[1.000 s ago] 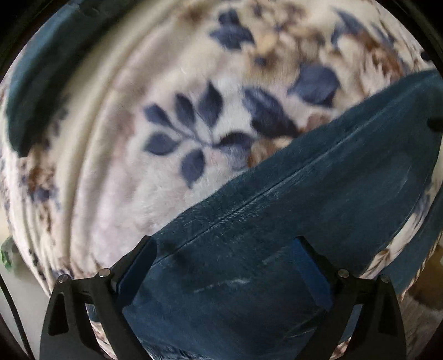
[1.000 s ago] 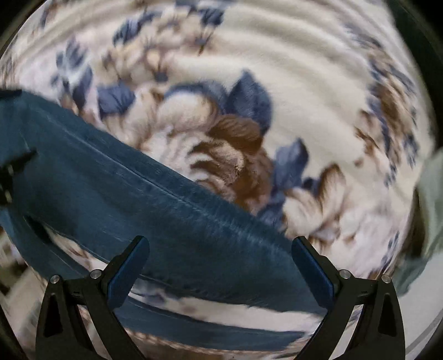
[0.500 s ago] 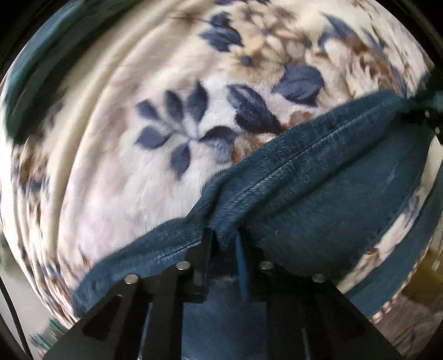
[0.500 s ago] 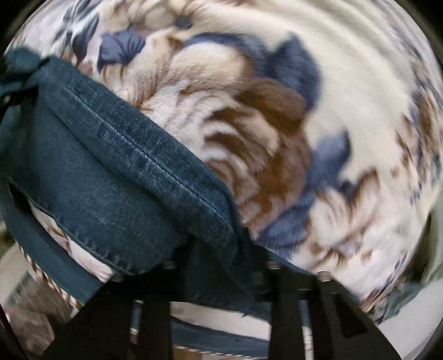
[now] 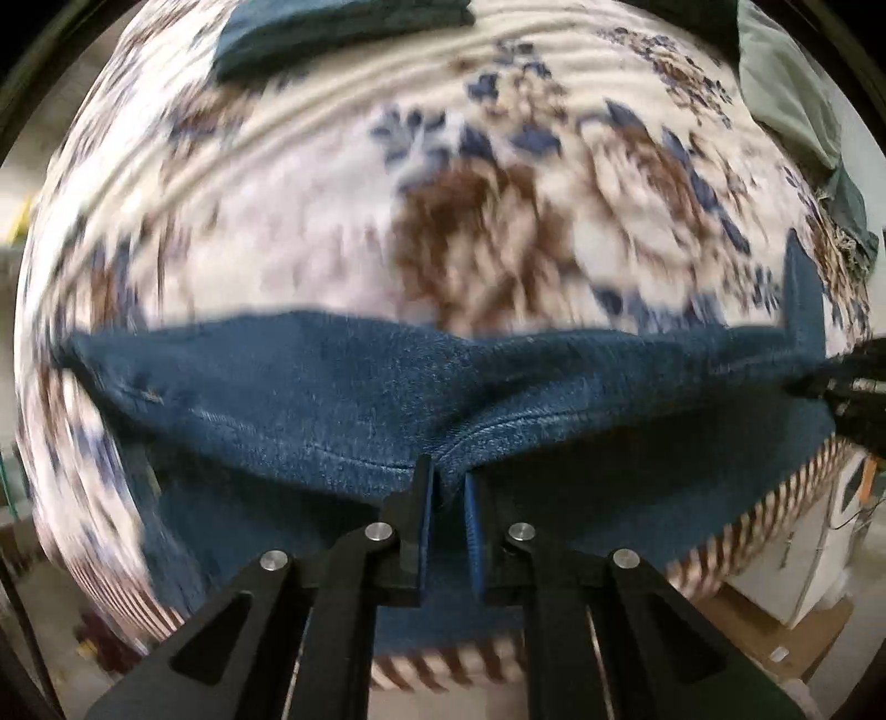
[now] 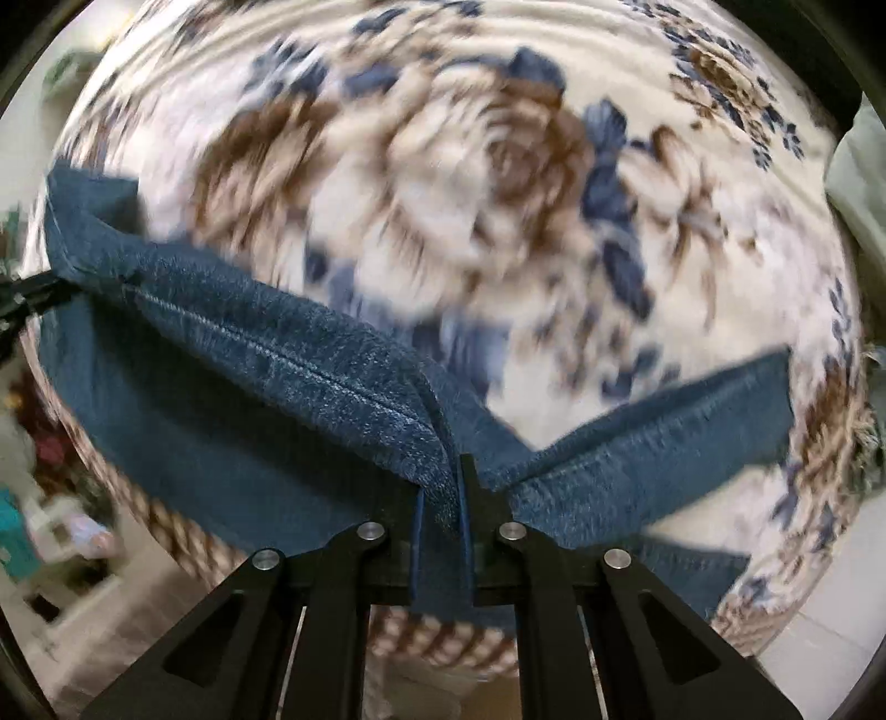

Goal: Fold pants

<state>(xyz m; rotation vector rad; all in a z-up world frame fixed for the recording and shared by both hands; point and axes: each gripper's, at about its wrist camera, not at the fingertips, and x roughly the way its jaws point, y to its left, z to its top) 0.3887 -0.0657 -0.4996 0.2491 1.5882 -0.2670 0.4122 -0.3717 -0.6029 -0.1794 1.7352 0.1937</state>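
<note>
while both views blur w/ motion, plain enough to read: left gripper pinched narrow on a ridge of the denim pants, fabric bunched right between the blue pads. same story on the other side, right gripper clamped tight on a seam fold of the pants, cloth wedged in the slot. lifted off the floral blanket along the gripped edge, sagging betw the two grips; one leg end trailing off to the right in the right wrist view, resting on the blanket or just above it, can't tell which. right gripper's tip peeking in at the right edge of the left wrist view, so both on the same stretch of edge, apart from each other.

progress, as a judgement: early to mid. grasp done, lift under way, no finished crease visible anywhere. left to do: probably carry the held edge across toward the far side, lay it flat over the rest, release, smooth, then prob another fold or two.

at the far left, a dark folded garment lying on the blanket; at the far right, a grey-green cloth heaped at the blanket's edge. neither touching the pants.
</note>
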